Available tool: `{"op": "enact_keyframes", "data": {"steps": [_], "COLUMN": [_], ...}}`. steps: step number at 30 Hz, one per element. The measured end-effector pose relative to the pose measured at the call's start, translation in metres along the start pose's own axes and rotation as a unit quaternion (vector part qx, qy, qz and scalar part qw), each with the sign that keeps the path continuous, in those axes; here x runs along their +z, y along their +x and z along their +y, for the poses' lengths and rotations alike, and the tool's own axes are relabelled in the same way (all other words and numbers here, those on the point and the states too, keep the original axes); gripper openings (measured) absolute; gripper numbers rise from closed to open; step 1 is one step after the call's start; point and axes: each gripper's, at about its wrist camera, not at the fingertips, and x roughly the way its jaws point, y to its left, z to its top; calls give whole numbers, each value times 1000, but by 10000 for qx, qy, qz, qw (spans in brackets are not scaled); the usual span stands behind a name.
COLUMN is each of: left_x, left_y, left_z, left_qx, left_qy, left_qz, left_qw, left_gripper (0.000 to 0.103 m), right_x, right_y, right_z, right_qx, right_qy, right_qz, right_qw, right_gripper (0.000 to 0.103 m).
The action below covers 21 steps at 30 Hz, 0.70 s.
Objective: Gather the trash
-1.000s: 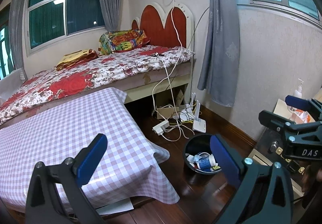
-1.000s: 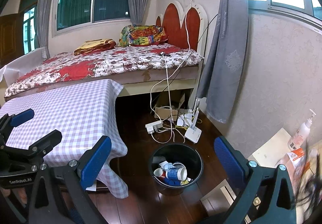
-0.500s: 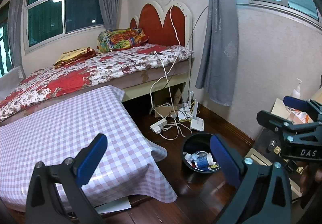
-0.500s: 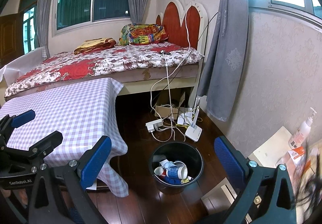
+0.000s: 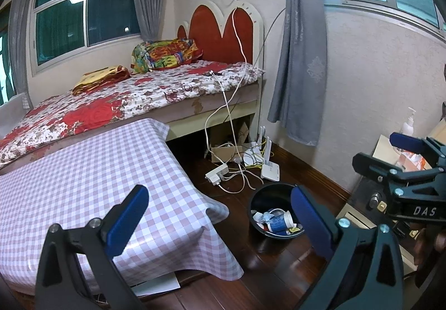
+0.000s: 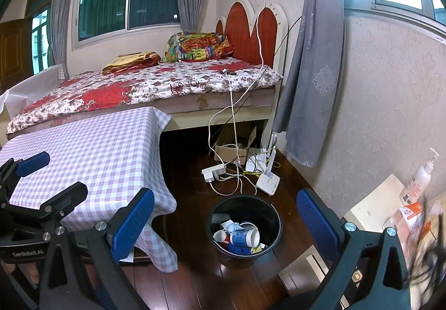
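A bed with a red-flowered quilt and heart-shaped red headboard is seen along the far wall, with a low table draped in lilac-and-white checked oilcloth set just before it. On the dark wooden floor beside the table, a round black plastic waste bin is shown holding crumpled paper and a blue-and-white paper cup; what lies beneath cannot be made out. The left gripper is held above the table's corner, jaws spread wide and empty. The right gripper is held over the bin, equally wide and empty.
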Motion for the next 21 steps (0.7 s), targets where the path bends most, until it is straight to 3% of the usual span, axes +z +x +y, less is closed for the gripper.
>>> {"op": "enact_keyframes", "data": {"steps": [16, 21], "left_x": [-4, -5], "left_y": [5, 6], "left_z": [-3, 1], "left_qx": [-18, -183], "left_qy": [99, 10], "left_qz": [48, 29], "left_qw": [9999, 9998], "left_gripper": [102, 102], "right_x": [-5, -5], "right_y": [0, 1], "right_z": [-2, -3], "right_qx": [-14, -6], "right_qy": [6, 16], "right_qz": [58, 77], "right_qw": [10000, 10000], "right_gripper": [103, 103]}}
